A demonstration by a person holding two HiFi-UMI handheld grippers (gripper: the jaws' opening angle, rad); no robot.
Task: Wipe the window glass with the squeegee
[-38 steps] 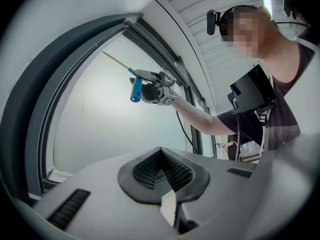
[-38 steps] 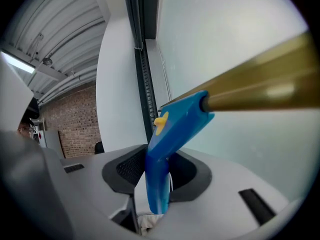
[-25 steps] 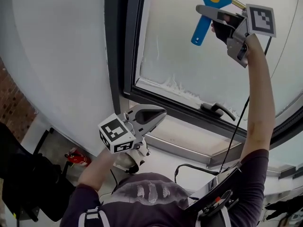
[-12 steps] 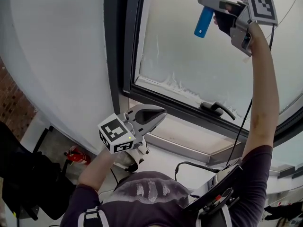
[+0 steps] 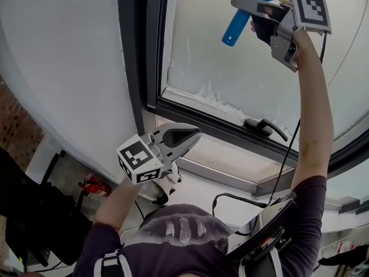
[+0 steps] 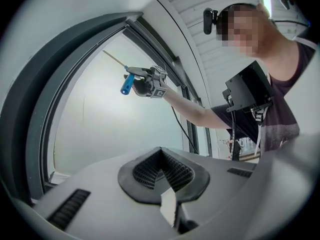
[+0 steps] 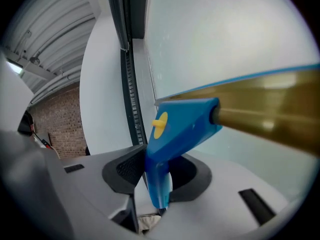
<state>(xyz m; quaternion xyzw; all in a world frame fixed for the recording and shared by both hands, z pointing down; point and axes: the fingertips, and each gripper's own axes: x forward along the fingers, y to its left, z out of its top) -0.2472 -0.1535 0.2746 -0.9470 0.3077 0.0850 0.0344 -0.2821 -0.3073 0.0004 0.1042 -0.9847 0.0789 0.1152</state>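
- Holding the squeegee (image 5: 235, 25) by its blue handle, the right gripper (image 5: 254, 11) is raised high in front of the window glass (image 5: 230, 74); its jaws stand wide and press on the handle from both sides.
- In the right gripper view the handle goes down between the jaws, a yellow knob shows on the blue head, and the brass-coloured blade bar runs off to the right along the pane. I cannot tell if the rubber edge really touches the glass.
- The left gripper (image 5: 180, 138) is fully closed with nothing in it. It hangs low, well apart from the squeegee, in front of the sill.
- The dark window frame (image 5: 144, 56) stands near the left of the squeegee head.
- A white streaky residue (image 5: 212, 98) lies along the bottom edge of the pane, beside the frame.
- A dark window handle (image 5: 265, 130) sticks out from the lower frame, below the raised arm.
- A black cable (image 5: 287, 154) hangs from the right gripper down along the arm, crossing the lower frame.
- To the left are a white wall (image 5: 69, 68), a piece of brick wall (image 5: 12, 126) and a small red object (image 5: 92, 186) on the floor.
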